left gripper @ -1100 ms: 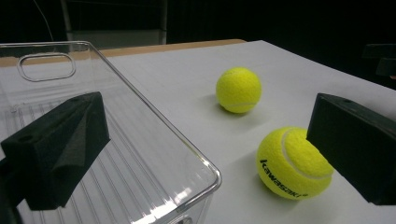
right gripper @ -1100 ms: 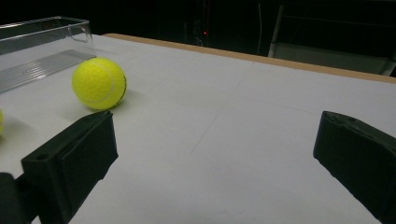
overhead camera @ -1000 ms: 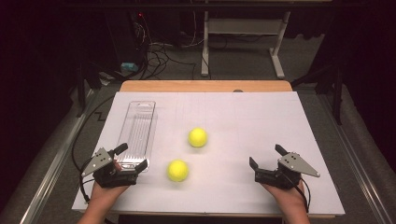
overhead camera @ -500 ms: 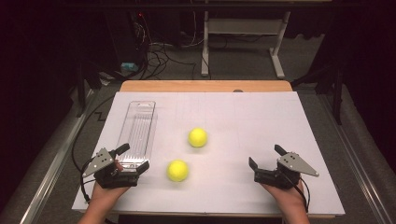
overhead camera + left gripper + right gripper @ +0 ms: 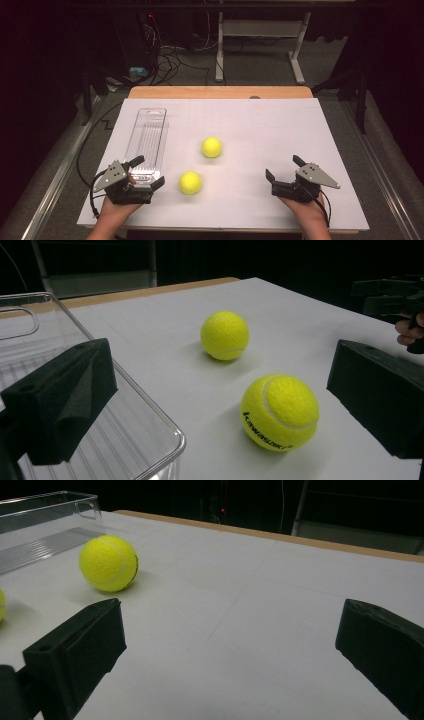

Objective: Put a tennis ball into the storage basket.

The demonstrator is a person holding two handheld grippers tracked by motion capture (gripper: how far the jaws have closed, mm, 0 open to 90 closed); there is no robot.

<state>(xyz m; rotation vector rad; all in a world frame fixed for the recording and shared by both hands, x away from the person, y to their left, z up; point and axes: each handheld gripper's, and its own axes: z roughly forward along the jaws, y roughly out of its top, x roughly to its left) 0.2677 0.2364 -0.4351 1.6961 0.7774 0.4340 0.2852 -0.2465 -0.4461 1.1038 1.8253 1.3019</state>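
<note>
**A:** What is on the table, and where are the hands?

**B:** A white-covered table [image 5: 300, 130] seen from above. A person's left gripper [image 5: 142, 177] rests at the near left edge, its jaws spread wide and holding nothing. One jaw sits over the near end of a long clear plastic tray [image 5: 147, 135]; the other points toward the nearer tennis ball [image 5: 190, 182], which lies just beside it on the bare table. The right gripper [image 5: 285, 172] rests at the near right, jaws also wide apart and empty, well away from both balls.

**A:** And the second ball?

**B:** The farther tennis ball [image 5: 211, 147] lies near the middle of the table, apart from the first and to the right of the tray.

**A:** How far along does the work look?

**B:** Barely begun, I judge. The tray is empty, both balls lie loose on the table, and neither gripper touches one. If the balls are meant for the tray, both are left to grasp, lift and place. The nearer ball seems the likely first pick for the left gripper.
</note>
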